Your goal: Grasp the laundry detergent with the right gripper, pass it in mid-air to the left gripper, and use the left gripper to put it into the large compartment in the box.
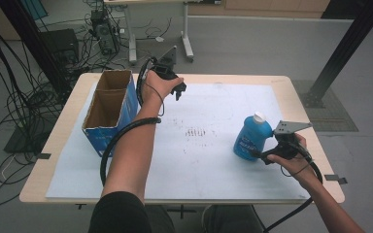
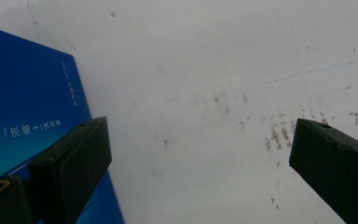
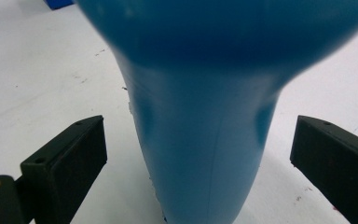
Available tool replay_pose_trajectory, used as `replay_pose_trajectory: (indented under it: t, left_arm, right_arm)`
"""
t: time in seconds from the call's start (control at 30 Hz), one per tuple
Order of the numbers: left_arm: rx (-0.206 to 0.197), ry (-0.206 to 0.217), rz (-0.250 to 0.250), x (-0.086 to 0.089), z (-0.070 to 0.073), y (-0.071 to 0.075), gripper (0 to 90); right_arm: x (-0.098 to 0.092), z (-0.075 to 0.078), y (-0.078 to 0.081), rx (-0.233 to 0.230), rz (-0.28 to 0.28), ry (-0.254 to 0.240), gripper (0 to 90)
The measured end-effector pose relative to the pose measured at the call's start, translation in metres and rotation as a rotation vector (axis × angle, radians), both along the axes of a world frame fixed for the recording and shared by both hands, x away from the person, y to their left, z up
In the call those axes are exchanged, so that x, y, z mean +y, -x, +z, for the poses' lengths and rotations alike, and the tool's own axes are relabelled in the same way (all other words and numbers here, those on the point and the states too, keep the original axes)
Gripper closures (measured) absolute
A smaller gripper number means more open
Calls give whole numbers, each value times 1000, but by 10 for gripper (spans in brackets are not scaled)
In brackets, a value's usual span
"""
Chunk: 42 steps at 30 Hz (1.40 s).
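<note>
Blue box (image 2: 23,107): small pale characters are printed on its side, seen in the left gripper view, too small to read. Blue bottle (image 1: 251,137): its label bears print, illegible in the high view.

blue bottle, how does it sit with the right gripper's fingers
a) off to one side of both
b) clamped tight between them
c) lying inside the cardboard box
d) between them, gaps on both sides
d: in the right gripper view the blue bottle stands between the spread fingers, with white table showing on each side of it.
</note>
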<state>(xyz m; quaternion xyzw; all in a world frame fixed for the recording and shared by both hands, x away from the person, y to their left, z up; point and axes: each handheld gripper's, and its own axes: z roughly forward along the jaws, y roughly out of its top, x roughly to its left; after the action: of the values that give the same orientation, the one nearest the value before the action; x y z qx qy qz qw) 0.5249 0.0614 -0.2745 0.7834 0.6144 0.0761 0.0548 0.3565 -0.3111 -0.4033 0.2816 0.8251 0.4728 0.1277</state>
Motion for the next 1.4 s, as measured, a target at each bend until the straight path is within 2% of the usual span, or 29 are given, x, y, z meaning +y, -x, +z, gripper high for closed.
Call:
replay_pose_trajectory:
  t: [0.53, 1.4]
  left_arm:
    - [0, 2, -5, -2, -1, 0, 59]
    - [-1, 5, -13, -5, -1, 0, 59]
  right_arm:
    - [4, -11, -1, -34, -17, -49, 28]
    - [8, -22, -4, -63, -35, -70, 22]
